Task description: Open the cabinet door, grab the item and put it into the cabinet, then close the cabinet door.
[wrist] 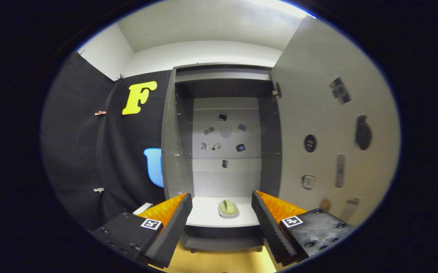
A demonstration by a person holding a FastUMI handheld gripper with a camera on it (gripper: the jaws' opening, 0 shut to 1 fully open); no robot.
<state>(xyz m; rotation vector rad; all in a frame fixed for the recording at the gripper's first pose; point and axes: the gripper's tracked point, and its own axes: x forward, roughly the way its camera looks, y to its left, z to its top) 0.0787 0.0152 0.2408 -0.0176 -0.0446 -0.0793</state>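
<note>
Low in the frame, gripper [222, 212] spread wide, fingers holding and touching nothing. Beyond them at lower centre, a small greenish item [228, 208] resting on the cabinet [173, 144] bottom shelf. At right, cabinet door [328, 144] swung open, nothing blocking the opening.

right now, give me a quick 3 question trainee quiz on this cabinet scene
1. True or false: the cabinet door stands open.
2. Where does the small pale green item lie? A) between the pads, gripped B) on the cabinet's bottom shelf, beyond the fingers C) on the floor
3. Fill in: the gripper is ____ and holds nothing.

Key: 1 true; 2 B; 3 open
</note>
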